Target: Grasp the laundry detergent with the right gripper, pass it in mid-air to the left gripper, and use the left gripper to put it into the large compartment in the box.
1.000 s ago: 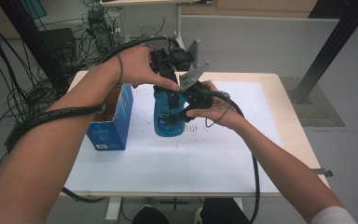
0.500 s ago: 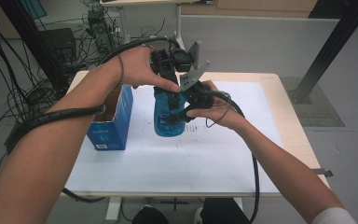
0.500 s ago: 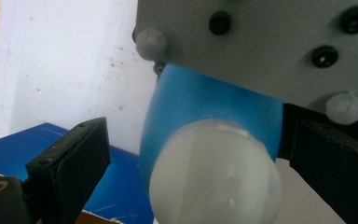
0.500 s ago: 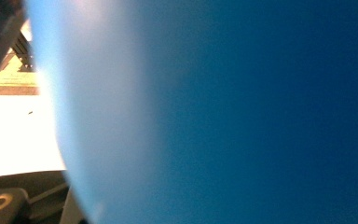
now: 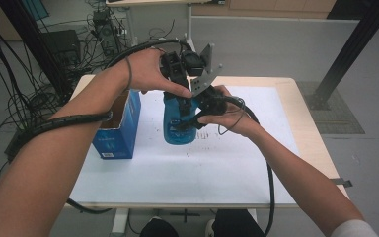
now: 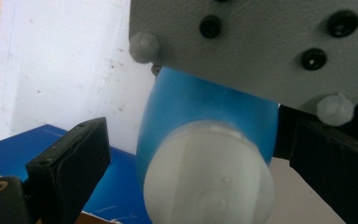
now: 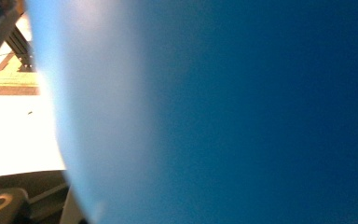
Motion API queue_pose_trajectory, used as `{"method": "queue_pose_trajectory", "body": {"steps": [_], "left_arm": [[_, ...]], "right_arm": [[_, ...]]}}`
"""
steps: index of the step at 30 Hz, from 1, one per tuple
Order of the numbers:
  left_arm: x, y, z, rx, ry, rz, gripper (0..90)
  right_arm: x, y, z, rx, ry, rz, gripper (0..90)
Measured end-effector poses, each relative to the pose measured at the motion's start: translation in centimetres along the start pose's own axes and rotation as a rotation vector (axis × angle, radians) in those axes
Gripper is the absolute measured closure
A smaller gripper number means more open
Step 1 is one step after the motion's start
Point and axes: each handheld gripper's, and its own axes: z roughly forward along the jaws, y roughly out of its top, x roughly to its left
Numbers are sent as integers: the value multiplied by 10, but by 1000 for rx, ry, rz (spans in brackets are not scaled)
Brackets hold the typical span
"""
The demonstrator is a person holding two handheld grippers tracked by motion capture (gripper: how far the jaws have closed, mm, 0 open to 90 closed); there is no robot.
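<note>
The right gripper [image 5: 187, 118] clamps the blue bottle [image 5: 178, 123] (its jaws hidden); the left gripper [image 6: 191, 158] stands released around the blurred white cap [image 6: 209, 179].

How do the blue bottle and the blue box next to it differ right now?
The blue bottle is rounded with a white cap; the blue box is rectangular and open-topped. The right gripper grips the bottle's side and the left gripper sits at its cap; nothing touches the box. Both are blue and stand upright on the white table.
</note>
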Motion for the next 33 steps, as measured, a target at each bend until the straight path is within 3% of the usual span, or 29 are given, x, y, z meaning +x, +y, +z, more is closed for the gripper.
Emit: {"method": "queue_pose_trajectory", "body": {"steps": [24, 25, 33], "left_arm": [[0, -1, 3, -3, 0, -1, 55], [-1, 0, 4, -8, -2, -4, 56], [-1, 2, 4, -11, -6, 7, 56]], "right_arm": [[0, 1, 0, -6, -2, -2, 436], [-1, 1, 0, -27, -6, -28, 436], [1, 1, -2, -24, 0, -12, 435]]}}
